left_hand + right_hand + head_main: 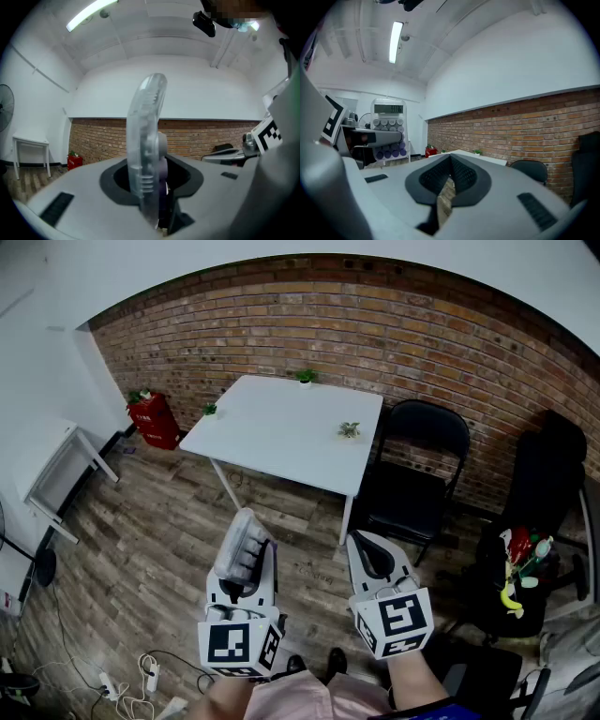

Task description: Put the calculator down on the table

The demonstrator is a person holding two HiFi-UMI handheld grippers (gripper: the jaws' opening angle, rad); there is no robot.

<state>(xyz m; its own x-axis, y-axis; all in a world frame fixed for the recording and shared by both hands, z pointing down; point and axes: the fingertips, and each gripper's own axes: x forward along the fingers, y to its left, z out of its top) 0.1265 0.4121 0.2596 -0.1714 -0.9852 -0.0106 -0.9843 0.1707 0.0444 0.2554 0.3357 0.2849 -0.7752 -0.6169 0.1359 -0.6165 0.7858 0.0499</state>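
Note:
The calculator [242, 545] is clear-cased with rows of round purple and grey keys. It stands upright out of my left gripper [249, 576], which is shut on its lower end. In the left gripper view the calculator [147, 140] shows edge-on between the pads, held at my left gripper [152, 190]. From the right gripper view the calculator [389, 131] faces the camera with its display on top. My right gripper [368, 547] is level beside the left one, and its pads [459, 176] meet with nothing between them. The white table [281, 442] stands ahead, well beyond both grippers.
Three small potted plants [306, 377] [350, 430] [210, 410] sit on the table. A black folding chair [417, 465] stands at its right, a red container [155, 420] at the brick wall, a white side table [61, 474] at left. Cables [131, 676] lie on the floor.

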